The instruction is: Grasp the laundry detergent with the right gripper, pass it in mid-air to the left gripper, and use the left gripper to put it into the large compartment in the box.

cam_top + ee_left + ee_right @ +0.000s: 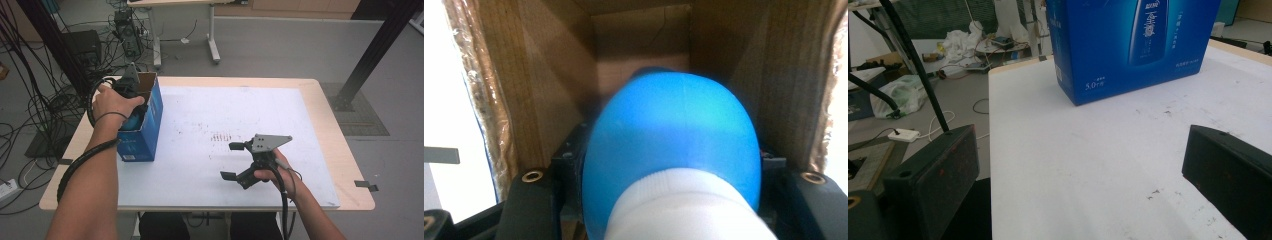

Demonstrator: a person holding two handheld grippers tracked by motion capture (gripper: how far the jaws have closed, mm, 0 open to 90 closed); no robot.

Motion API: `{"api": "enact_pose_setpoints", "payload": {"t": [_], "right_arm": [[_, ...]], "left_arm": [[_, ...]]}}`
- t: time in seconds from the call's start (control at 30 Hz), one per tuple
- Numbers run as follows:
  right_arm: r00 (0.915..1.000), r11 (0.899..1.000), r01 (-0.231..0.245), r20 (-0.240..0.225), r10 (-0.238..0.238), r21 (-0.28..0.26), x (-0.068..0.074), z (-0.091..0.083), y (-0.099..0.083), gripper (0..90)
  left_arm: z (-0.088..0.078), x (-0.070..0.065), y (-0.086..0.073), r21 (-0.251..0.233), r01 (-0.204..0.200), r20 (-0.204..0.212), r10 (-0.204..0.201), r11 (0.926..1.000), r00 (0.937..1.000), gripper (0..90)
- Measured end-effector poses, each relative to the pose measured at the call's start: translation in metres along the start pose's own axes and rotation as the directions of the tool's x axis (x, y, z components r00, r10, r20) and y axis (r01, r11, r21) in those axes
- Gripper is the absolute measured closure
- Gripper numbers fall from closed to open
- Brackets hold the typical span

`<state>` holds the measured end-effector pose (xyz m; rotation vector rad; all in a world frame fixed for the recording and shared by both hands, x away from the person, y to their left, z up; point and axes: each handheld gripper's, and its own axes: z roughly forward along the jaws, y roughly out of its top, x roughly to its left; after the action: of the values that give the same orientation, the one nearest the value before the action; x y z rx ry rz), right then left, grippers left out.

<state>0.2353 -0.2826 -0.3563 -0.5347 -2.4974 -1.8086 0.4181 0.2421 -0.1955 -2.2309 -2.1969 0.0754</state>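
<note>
- Two grippers are at work, and the near one, the right gripper (233, 161), rests low over the bare front of the tabletop (200, 185), jaws spread wide with nothing between them. My guess is it waits there to leave the other hand its room.
- From the right gripper view, open white tabletop runs ahead to the box (1133, 47), and a tabletop edge falls away at the left of that view, with cables and bags on the floor beyond.
- Farther back, the left gripper (131, 87) reaches down into the open top of the box, which stands upright near the tabletop's left edge.
- It is clamped on a blue bottle (671, 145) with a white cap (686, 207); the jaws sit tight against the bottle's sides, cap end toward the camera.
- The bottle is inside the box, its far end pointing at the cardboard bottom, which suits a straight path along the box's length.
- Room is scarce there: brown walls stand close on both sides of the bottle, so any tilt could catch a flap or drag the box toward the edge.
- Past the box, the tabletop's far side is free.
</note>
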Motion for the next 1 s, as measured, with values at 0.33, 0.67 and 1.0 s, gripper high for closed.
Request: {"api": "enact_pose_setpoints", "payload": {"t": [0.33,0.67,1.0], "right_arm": [[1.0000,1.000,0.001,0.000,-0.001,-0.003,-0.0003,0.0010,0.0007,1.7],[1.0000,1.000,0.000,0.005,0.000,-0.002,0.0009,-0.0017,0.0001,1.7],[1.0000,1.000,-0.001,0.004,0.001,-0.006,0.0012,-0.0021,-0.0009,1.7]], "left_arm": [[-0.0003,0.0045,-0.0008,-0.001,0.005,0.010,-0.005,1.0000,0.9999,37.6],[-0.0003,0.0023,-0.0006,0.002,0.007,0.005,-0.007,1.0000,1.0000,37.6],[-0.0005,0.0013,-0.0009,0.004,0.010,0.002,-0.010,0.9999,0.9999,37.6]]}}
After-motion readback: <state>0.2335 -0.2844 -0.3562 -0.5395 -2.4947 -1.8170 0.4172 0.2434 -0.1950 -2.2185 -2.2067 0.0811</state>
